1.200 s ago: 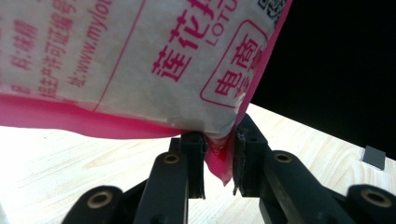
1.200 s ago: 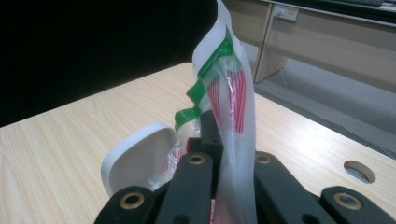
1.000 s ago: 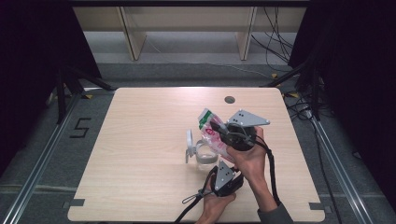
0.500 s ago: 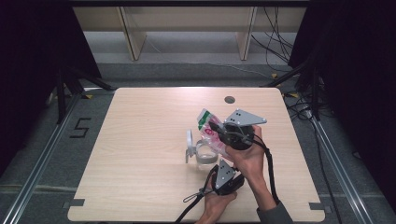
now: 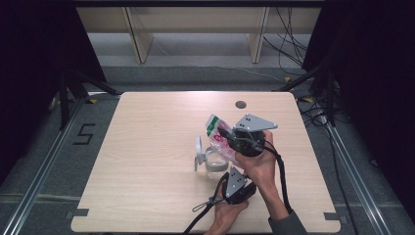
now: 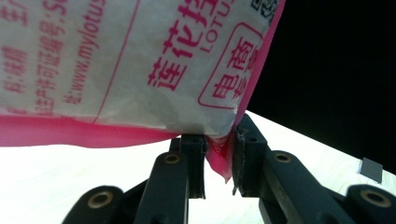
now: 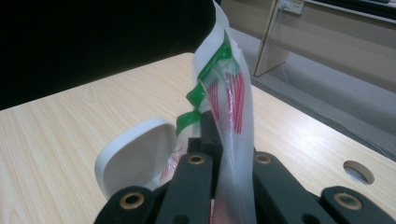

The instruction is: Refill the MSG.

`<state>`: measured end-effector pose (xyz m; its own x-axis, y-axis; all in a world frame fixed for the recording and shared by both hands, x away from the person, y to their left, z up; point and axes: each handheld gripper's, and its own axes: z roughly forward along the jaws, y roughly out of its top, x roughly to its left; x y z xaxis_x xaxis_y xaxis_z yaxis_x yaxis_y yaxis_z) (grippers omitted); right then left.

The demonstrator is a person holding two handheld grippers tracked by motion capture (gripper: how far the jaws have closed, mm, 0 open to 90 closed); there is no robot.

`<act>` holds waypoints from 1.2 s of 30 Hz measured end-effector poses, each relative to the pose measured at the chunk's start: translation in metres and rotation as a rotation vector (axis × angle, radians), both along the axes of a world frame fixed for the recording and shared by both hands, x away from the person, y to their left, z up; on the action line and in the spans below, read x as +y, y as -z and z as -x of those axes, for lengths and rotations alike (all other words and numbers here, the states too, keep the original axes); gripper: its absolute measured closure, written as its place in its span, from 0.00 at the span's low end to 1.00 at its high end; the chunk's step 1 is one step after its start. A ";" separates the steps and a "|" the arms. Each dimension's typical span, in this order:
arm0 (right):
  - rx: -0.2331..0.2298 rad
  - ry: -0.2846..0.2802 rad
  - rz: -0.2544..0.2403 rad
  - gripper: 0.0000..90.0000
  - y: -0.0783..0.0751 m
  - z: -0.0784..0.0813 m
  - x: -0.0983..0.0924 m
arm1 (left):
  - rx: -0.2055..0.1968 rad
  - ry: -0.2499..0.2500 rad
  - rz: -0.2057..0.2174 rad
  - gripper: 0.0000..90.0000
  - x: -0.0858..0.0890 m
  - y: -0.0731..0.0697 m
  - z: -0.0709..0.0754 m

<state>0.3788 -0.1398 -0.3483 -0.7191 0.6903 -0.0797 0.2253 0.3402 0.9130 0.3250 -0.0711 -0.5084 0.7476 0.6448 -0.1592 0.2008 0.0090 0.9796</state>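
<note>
Dark curtains are flanking a wooden bench [image 5: 147,161]. Both grippers are clamping one plastic bag [image 5: 219,136]: the right gripper [image 7: 223,140] is pinching its green-edged top, the left gripper [image 6: 219,161] its pink bottom corner. A clear container [image 5: 211,157] with a white lid [image 7: 135,161] is sitting just below the bag.

1. The wooden table [image 5: 147,161] lies bare across its whole left half and along the far edge, giving open passage there.
2. Right of centre, a clear container [image 5: 214,160] with its white lid [image 5: 198,149] hinged open blocks the way.
3. A plastic packet [image 5: 218,134] stands just above it, held by both grippers.
4. A small round hole [image 5: 240,104] sits near the far edge.
5. Cables [image 5: 205,208] trail over the near edge.
</note>
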 end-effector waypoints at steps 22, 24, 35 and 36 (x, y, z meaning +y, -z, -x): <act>-0.004 0.002 0.019 1.00 0.000 -0.001 0.003 | 0.000 0.002 0.008 0.85 -0.002 -0.001 -0.002; -0.003 0.001 0.021 1.00 0.000 -0.001 0.002 | -0.002 0.003 0.006 0.85 -0.003 -0.001 -0.002; 0.010 -0.001 0.020 1.00 0.001 -0.001 0.004 | 0.000 0.006 0.009 0.85 -0.003 0.000 -0.002; 0.010 -0.003 0.021 1.00 0.001 -0.001 0.004 | 0.000 0.006 0.010 0.85 -0.003 0.000 -0.002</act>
